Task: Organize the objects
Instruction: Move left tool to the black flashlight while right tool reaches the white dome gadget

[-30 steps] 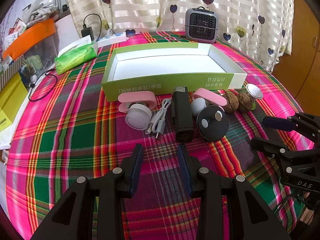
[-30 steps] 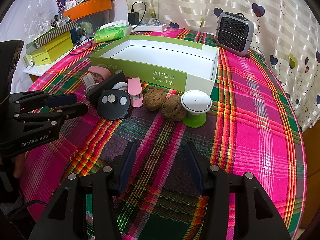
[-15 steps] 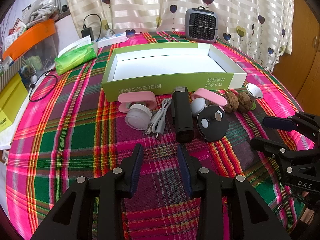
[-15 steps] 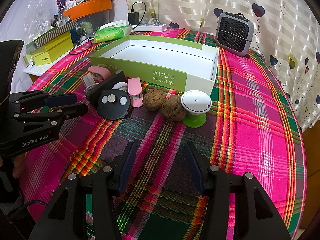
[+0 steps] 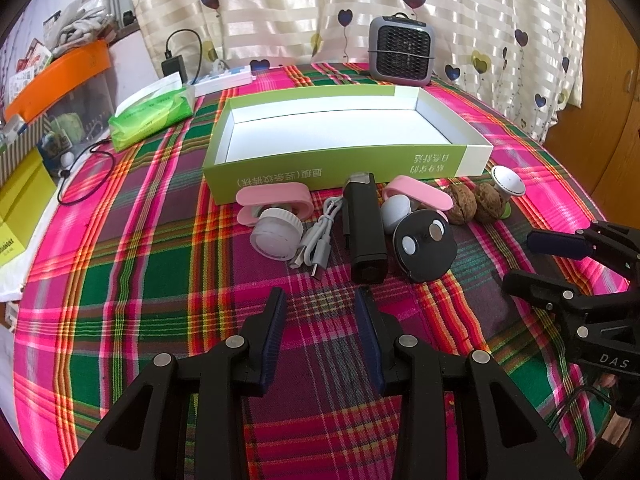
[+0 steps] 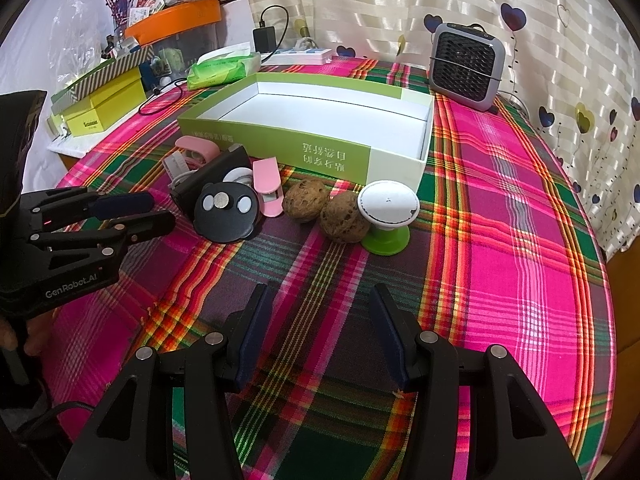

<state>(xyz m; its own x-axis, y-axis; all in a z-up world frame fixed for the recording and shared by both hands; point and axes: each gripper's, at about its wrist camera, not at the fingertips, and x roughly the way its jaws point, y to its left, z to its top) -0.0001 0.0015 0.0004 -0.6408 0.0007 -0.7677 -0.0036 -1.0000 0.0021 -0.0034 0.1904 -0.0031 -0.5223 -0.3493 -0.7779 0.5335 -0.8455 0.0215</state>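
A green box (image 5: 348,168) with a bare white inside (image 6: 320,116) lies open on the plaid table. In a row in front of it lie a pink-and-white clip (image 5: 274,216), a white cable (image 5: 318,240), a black bar-shaped device (image 5: 364,232), a black round disc (image 5: 424,246) (image 6: 226,212), a second pink clip (image 5: 416,194), two walnuts (image 6: 324,210) and a white knob on a green base (image 6: 387,210). My left gripper (image 5: 322,300) is open and empty, just short of the black device. My right gripper (image 6: 318,300) is open and empty, short of the walnuts.
A grey fan heater (image 5: 401,50) stands behind the box. A green tissue pack (image 5: 152,114), a charger with cable (image 5: 174,66) and yellow boxes (image 6: 102,110) sit at the left. The table edge curves away on the right (image 6: 600,280).
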